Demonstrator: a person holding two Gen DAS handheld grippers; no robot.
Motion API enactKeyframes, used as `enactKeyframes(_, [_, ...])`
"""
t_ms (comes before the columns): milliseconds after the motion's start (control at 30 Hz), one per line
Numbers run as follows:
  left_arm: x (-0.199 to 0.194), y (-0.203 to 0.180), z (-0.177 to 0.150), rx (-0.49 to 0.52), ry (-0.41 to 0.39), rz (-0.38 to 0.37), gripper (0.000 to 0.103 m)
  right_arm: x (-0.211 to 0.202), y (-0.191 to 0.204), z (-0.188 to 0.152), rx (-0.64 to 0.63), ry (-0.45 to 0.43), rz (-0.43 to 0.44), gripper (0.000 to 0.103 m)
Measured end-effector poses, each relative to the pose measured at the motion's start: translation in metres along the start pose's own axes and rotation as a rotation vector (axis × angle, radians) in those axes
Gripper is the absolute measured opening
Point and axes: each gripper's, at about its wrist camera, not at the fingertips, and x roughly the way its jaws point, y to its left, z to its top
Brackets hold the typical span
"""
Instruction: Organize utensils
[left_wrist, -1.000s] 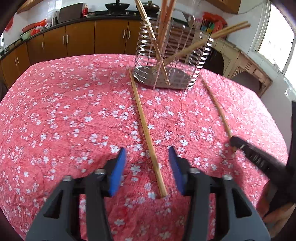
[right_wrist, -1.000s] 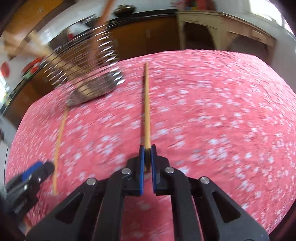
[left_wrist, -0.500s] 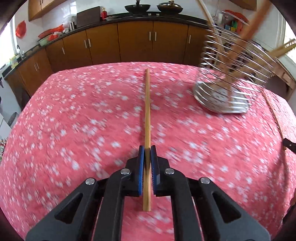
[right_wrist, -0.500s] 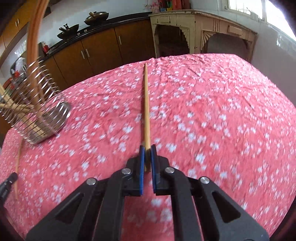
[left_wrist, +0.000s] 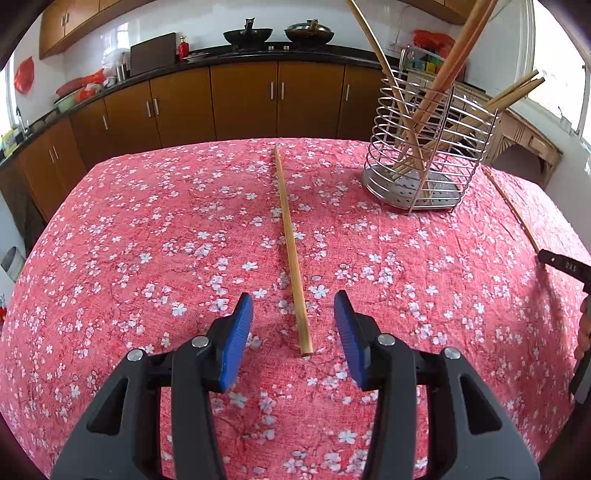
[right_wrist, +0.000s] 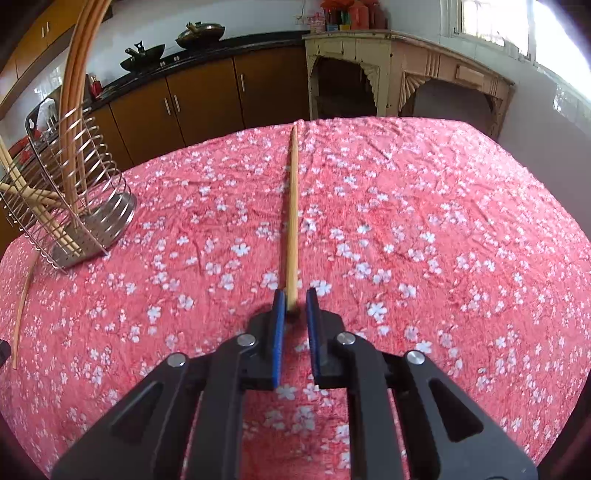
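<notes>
straddling chopstick (left_wrist: 290, 251), holder (left_wrist: 424, 147) chopsticks cropped

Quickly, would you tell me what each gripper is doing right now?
Left gripper: open, straddling a chopstick on the tablecloth.
Right gripper: partly open around another chopstick.

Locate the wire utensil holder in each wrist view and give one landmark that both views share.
Left wrist view: the wire utensil holder stands upper right on the tablecloth, with chopsticks leaning in it.
Right wrist view: the wire utensil holder is at the far left edge, partly cut off.
Shared landmark: the black woks on the dark countertop.
</notes>
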Motion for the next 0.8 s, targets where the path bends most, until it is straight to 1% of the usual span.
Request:
enactKeyframes(67, [0.005,-0.003,0.000,-0.001,0.019,0.005,0.046,0.001,-0.001,-0.001,0.001,0.001,0.000,0.014])
enactKeyframes(167, [0.018,-0.004,0.004,-0.005,0.071,0.018,0.047,0.001,0.003,-0.002,-0.021,0.002,-0.024,0.014])
enactKeyframes(200, [0.019,-0.006,0.005,-0.001,0.071,0.028,0.048,0.001,0.007,-0.001,-0.030,0.002,-0.032,0.015])
enactKeyframes(233, [0.020,-0.007,0.006,0.006,0.070,0.031,0.052,0.001,0.008,-0.001,-0.036,0.002,-0.039,0.015])
enactKeyframes(300, [0.023,-0.014,0.006,0.036,0.086,0.043,0.068,0.002,0.014,-0.001,-0.040,0.003,-0.043,0.016])
enactKeyframes(333, [0.024,-0.014,0.007,0.044,0.093,0.054,0.084,0.002,0.015,-0.001,-0.038,0.003,-0.042,0.016])
enactKeyframes(367, [0.026,-0.015,0.007,0.046,0.102,0.074,0.092,0.001,0.014,-0.001,-0.034,0.003,-0.038,0.016])
enactKeyframes(400, [0.027,-0.013,0.008,0.040,0.107,0.078,0.093,0.001,0.014,-0.002,-0.031,0.003,-0.035,0.017])
enactKeyframes(467, [0.030,-0.007,0.009,0.013,0.124,0.073,0.101,0.001,0.014,-0.002,-0.027,0.003,-0.032,0.017])
enactKeyframes(500, [0.031,-0.003,0.009,-0.002,0.129,0.063,0.101,0.001,0.013,-0.002,-0.027,0.003,-0.031,0.017])
enactKeyframes(600, [0.031,0.002,0.009,-0.016,0.129,0.074,0.101,0.002,0.014,-0.002,-0.032,0.004,-0.032,0.019])
enactKeyframes(733, [0.029,0.002,0.007,0.004,0.130,0.054,0.101,0.001,0.012,-0.002,-0.026,0.004,-0.025,0.019])
enactKeyframes(800, [0.027,-0.001,0.006,0.031,0.130,0.032,0.101,0.001,0.011,-0.002,-0.022,0.004,-0.020,0.019])
